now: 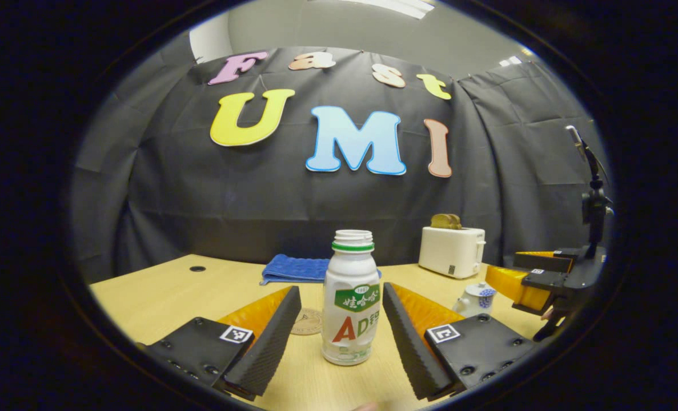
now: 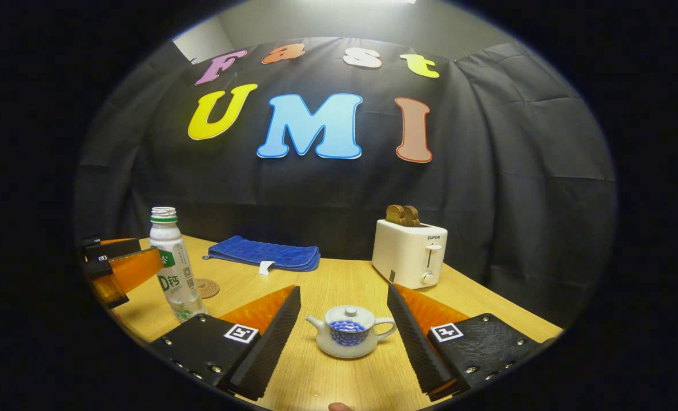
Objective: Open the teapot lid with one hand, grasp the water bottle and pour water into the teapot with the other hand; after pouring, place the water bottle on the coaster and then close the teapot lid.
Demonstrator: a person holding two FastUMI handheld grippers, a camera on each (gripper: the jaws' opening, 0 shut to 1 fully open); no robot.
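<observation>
While the uncapped bottle (image 1: 350, 297) is being straddled by the spread left hand-held gripper (image 1: 339, 331), tipping and spilling are being risked; the right hand-held gripper (image 2: 344, 334) is being held spread about the lidded teapot (image 2: 349, 338).

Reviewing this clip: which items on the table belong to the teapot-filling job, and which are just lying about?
Job items:
water bottle, uncapped, between the left claw fingers
teapot, lid on, between the right claw fingers
coaster

Lying about:
toaster holding bread
blue cloth
</observation>
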